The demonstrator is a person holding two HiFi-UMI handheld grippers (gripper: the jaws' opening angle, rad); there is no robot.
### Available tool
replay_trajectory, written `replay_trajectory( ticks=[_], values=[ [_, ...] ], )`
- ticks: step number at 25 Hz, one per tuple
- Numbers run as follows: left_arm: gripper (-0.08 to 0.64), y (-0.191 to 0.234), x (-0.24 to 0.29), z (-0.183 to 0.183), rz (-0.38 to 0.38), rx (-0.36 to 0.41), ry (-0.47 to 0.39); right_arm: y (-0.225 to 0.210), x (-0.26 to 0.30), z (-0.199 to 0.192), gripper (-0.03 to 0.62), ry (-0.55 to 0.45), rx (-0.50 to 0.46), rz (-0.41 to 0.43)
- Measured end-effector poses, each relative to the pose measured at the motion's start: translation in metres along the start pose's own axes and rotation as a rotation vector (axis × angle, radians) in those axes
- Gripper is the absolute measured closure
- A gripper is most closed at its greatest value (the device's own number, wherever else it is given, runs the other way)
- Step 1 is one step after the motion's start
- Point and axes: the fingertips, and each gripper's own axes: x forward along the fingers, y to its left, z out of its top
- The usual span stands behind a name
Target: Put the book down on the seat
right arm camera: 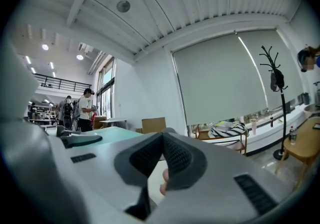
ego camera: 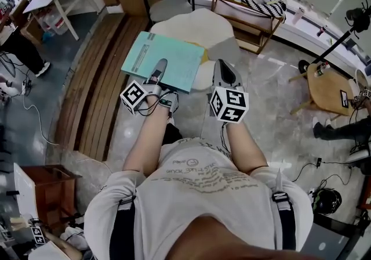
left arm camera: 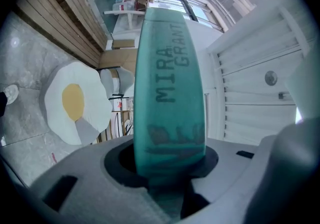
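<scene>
- The left hand-held gripper (ego camera: 159, 68), in the head view, is clamped on the near edge of the flat teal paperback book (ego camera: 168, 56), carrying it level over the white egg-shaped cushion seat (ego camera: 194, 24) at twelve o'clock.
- Left gripper view: the jaws pinch the book, and the seat lies at nine o'clock.
- Right gripper view: the right hand-held gripper (right arm camera: 161, 140) has its jaws together and holds nothing, probably spare.

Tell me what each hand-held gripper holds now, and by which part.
The left hand-held gripper clamps the thin teal paperback book at its spine edge. The right hand-held gripper holds nothing; its jaws are together.
</scene>
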Motion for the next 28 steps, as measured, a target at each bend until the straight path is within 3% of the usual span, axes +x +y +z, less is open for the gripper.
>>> replay_trajectory(
  ticks=[7,17,28],
  values=[
    [0.393,0.007,0.037,0.021,0.002,-0.009,0.026,-0.005,0.032,-0.012,0.565,0.036,-0.005,-0.033],
    [0.393,0.049,0.074,0.041,0.064,-0.053,0.031,-0.021,0.084,-0.027,0.565,0.095,-0.006,-0.051],
    [0.393,0.064,0.128,0.111,0.064,-0.093,0.038,0.005,0.169,-0.022,0.565,0.123,-0.018,-0.063]
  ],
)
